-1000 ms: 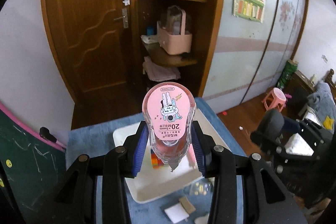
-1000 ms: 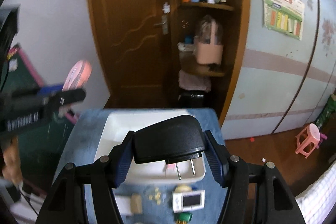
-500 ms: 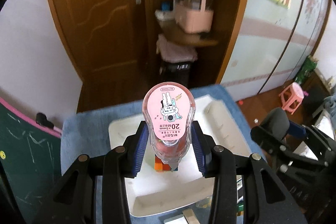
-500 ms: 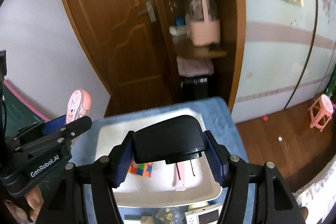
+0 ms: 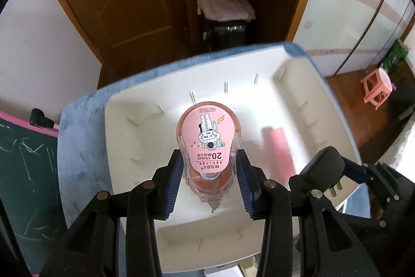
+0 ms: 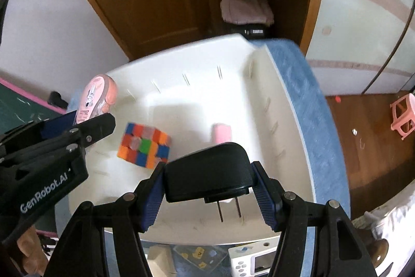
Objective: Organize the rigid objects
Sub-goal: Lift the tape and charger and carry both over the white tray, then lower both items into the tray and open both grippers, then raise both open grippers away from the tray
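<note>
- White plastic tray (image 6: pixel 280 105) on a blue-covered table (image 6: pixel 306 85); everything below is placed against this tray. Both loads hang over its interior, so the step in hand looks like setting them down inside.
- Rubik's cube (image 6: pixel 144 144) sits on the tray floor, left of middle; a pink cylinder (image 6: pixel 221 133) lies right of middle. Both blurred.
- Black plug adapter (image 6: pixel 207 177), prongs pointing down, is pinched in the right gripper (image 6: pixel 208 192) above the tray's near-right part. Best lowered until the prongs nearly touch, clear of the cylinder, then released.
- Pink correction tape (image 5: pixel 208 142) is clamped between the left gripper (image 5: pixel 210 186) fingers, nose down, over the tray's near-middle. The cube is hidden beneath it in the left wrist view, so shift aside before letting go.
- Small items, including a white gadget (image 6: pixel 255 260), lie just outside the tray's near rim.
</note>
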{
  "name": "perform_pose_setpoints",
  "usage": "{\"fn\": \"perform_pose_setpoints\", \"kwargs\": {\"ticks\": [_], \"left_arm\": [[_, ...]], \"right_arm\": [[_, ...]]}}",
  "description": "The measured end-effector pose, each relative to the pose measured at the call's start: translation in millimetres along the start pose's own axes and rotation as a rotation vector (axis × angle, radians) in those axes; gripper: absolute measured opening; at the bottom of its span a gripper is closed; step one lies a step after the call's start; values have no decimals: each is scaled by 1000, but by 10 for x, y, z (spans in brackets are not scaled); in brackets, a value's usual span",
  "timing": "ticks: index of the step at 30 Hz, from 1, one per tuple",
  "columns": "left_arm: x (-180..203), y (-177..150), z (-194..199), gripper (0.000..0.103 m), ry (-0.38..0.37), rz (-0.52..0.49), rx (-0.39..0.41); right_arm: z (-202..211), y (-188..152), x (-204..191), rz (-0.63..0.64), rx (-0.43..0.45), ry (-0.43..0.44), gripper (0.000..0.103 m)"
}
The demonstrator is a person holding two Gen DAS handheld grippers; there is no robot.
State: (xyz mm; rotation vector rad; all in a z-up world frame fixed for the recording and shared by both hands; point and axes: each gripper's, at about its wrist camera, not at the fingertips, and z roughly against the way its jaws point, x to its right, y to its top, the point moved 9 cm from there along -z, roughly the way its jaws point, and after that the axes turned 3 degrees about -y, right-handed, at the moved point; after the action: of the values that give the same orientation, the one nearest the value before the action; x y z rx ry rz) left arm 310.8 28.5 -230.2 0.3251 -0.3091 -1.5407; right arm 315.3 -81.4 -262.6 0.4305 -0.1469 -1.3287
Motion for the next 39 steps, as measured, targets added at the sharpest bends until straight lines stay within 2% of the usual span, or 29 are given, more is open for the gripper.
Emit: {"fn": "perform_pose_setpoints", "kwargs": {"ticks": [10, 15, 17, 19, 21, 23, 25, 32, 39], "left_arm": [[-11, -183, -273, 45, 9, -4, -91], [-17, -223, -272, 47, -38, 34, -116], [-36, -219, -227, 66, -37, 49, -109], [-44, -220, -182, 72, -40, 65, -98], [-53, -223, -133, 72, -56, 78, -93], [-60, -220, -93, 72, -57, 79, -88], [-57, -215, -45, 72, -56, 77, -78], [-11, -192, 227, 72, -68, 58, -15], [49, -176, 496, 72, -77, 31, 45]], "right_arm": [[-287, -213, 30, 3, -99, 2, 65], [-328, -238, 61, -12, -115, 4, 65], [-330, -267, 63, -11, -119, 4, 65], [-331, -279, 64, -11, -117, 4, 65], [-323, -283, 50, -7, -107, 7, 70], [-235, -277, 24, 3, -75, 5, 77], [-138, -251, -7, 24, -30, -9, 80], [88, -251, -96, 63, 10, -30, 80], [260, -341, -156, 58, 19, -10, 80]]}}
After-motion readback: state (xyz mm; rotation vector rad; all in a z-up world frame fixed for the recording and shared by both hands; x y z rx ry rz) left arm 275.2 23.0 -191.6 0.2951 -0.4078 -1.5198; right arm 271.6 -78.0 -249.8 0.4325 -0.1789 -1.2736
